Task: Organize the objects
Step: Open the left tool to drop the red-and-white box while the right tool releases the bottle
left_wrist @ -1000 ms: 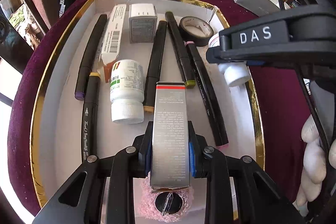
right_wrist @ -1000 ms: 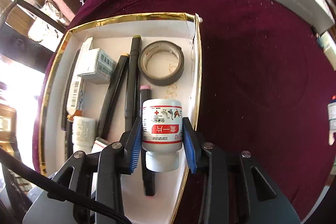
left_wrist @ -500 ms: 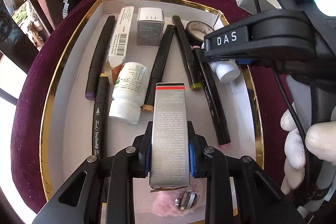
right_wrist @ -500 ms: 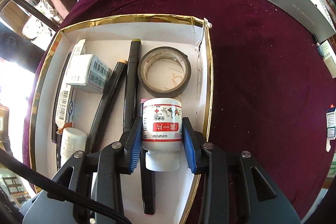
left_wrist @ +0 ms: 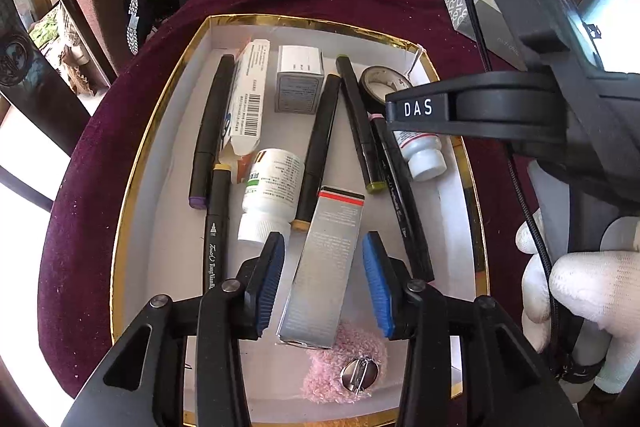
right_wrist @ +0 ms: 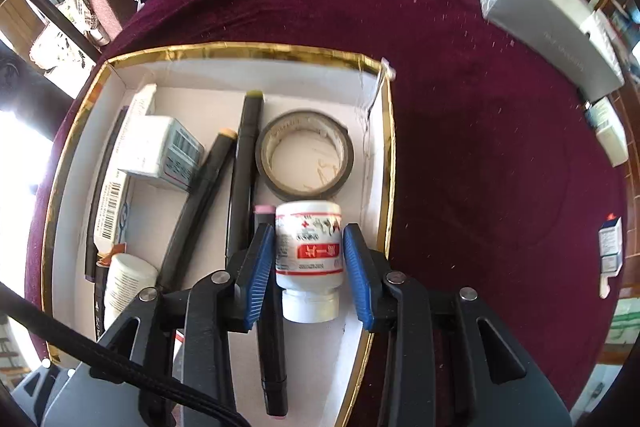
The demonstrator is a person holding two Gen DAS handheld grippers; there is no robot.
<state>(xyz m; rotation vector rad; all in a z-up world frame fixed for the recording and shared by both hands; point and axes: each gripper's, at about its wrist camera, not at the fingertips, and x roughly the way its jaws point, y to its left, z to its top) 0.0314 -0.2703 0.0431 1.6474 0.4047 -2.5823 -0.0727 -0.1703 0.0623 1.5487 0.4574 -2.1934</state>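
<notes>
Below both grippers sits a white tray with a gold rim (left_wrist: 132, 183), resting on a dark red velvet cloth (right_wrist: 480, 131).

Seen from the left wrist, the left gripper (left_wrist: 324, 279) points steeply down into the tray. Its jaws are opening, and a silver carton (left_wrist: 326, 267) lies between the blue pads with a gap on each side, so neither pad presses on it. The carton's near end rests on a pink fluffy brooch (left_wrist: 348, 367) just below the jaws. To the left of the jaws lies a white pill bottle (left_wrist: 272, 195) on its side, and beyond it several black marker pens (left_wrist: 316, 147), a long white box with a barcode (left_wrist: 248, 99) and a small white square box (left_wrist: 300, 79).

Seen from the right wrist, the right gripper (right_wrist: 308, 267) also points steeply down. A small white bottle with a red label (right_wrist: 310, 251) lies between its jaws, cap toward the camera. Whether the pads touch it or stand just clear is hard to tell; thin gaps seem to show. Just beyond the jaws lies a roll of dark tape (right_wrist: 304, 155). A hand in a white glove (left_wrist: 580, 283) holds the right gripper.
</notes>
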